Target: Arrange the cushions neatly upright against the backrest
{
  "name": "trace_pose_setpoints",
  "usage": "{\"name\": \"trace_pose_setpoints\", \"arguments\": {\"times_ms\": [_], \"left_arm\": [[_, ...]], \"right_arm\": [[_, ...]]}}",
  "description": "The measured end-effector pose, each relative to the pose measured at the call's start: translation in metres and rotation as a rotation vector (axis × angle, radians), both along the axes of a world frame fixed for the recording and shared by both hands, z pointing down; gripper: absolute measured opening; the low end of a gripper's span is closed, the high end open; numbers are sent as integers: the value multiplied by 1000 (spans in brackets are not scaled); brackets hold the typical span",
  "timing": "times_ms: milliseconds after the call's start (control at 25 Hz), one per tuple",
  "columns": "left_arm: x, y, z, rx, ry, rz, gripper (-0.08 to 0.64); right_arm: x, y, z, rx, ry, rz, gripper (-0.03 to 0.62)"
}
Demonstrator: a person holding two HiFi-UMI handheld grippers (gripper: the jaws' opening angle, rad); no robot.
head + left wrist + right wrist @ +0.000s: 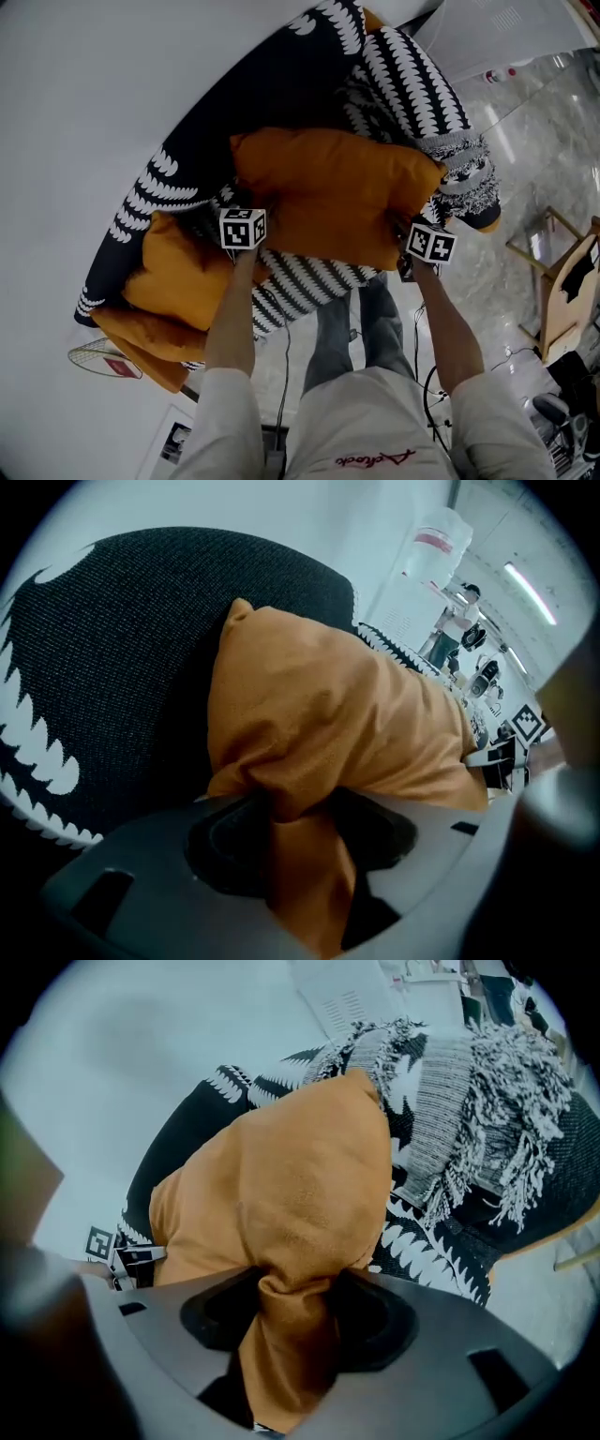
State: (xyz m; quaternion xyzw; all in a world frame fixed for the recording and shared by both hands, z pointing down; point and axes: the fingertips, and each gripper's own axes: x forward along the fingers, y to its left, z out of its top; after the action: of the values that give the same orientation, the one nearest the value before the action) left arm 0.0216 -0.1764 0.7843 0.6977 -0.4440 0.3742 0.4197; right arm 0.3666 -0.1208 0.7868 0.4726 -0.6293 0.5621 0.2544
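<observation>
Beside orange cushion [337, 187]: second cushion [178, 277]; fringed throw [461, 176]

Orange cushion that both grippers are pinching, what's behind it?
Behind the orange fabric cushion rises the black backrest with white leaf print. A grey fringed throw drapes beside it at the head view's right. The stretch of backrest and seat beneath the cushion is covered.

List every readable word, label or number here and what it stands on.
Red script on the white shirt: too distorted to read.
Red label on the clear plastic bottle: blurred.
Printed white sheet on the wall: too small.
No text can be read for certain.
</observation>
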Motion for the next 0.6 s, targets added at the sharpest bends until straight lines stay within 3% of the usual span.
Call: {"name": "trace_pose_setpoints", "arguments": {"times_ms": [80,160,400,600], "left_arm": [[4,2,-7,39,13,5,156],[7,7,-14,71,31,-1,87],[8,10,-24,98,43,-15,64],[10,18,-47,169,69,-50,56]], "right_arm": [[-5,-2,-7,18,-13,-12,216],[-8,2,-12,30,-34,-18,177],[-11,2,-23,56,-24,-53,138],[-9,3,-50,151,8,-62,111]]}}
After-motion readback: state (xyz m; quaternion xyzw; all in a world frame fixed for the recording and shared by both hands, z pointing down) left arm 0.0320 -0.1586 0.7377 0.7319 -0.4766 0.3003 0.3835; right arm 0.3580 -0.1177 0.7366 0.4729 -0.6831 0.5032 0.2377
